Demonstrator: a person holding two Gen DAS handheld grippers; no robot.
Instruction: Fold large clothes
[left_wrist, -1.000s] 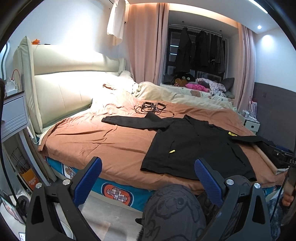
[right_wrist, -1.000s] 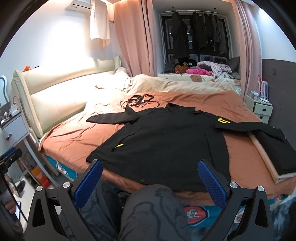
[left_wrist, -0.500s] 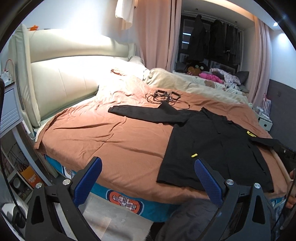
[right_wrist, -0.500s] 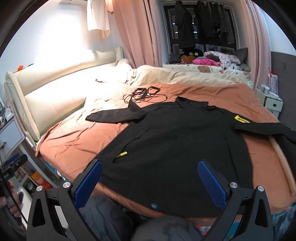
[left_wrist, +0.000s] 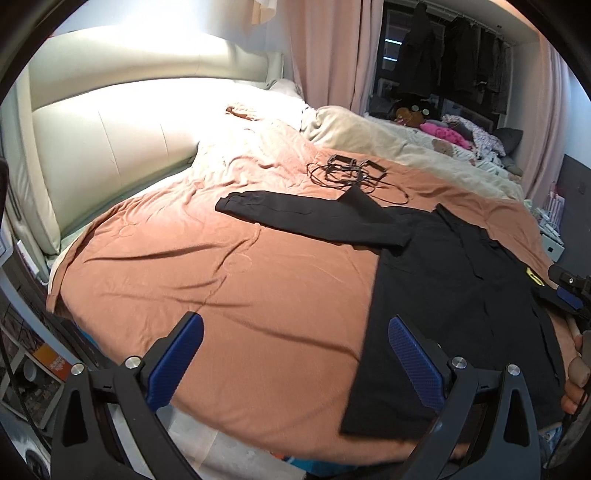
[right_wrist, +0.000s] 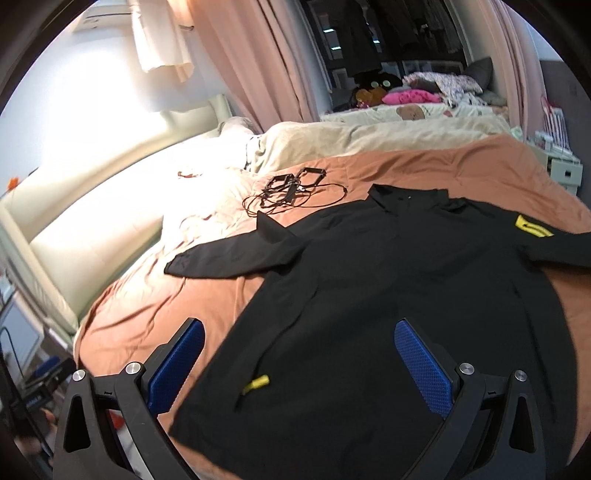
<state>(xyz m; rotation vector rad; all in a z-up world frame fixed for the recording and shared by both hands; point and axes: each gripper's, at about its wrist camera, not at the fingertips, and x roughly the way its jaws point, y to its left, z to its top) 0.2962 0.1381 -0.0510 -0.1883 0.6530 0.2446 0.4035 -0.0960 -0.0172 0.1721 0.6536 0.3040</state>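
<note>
Overhead, both grippers, left (left_wrist: 295, 354) and right (right_wrist: 301, 356), agape above black jacket (right_wrist: 388, 295) with unreadable yellow patch (right_wrist: 532, 229).

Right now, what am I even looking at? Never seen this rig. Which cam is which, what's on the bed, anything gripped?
There is no robot: a person holds a two-finger gripper in each hand, with a fisheye camera on each looking along its blue-padded fingers. One picture is from the left gripper, the other from the right gripper. Both are open and hold nothing. On the orange bedspread a black jacket lies spread flat, sleeves out, with a yellow zipper pull. Beyond its collar lies a tangle of black cables.
</note>
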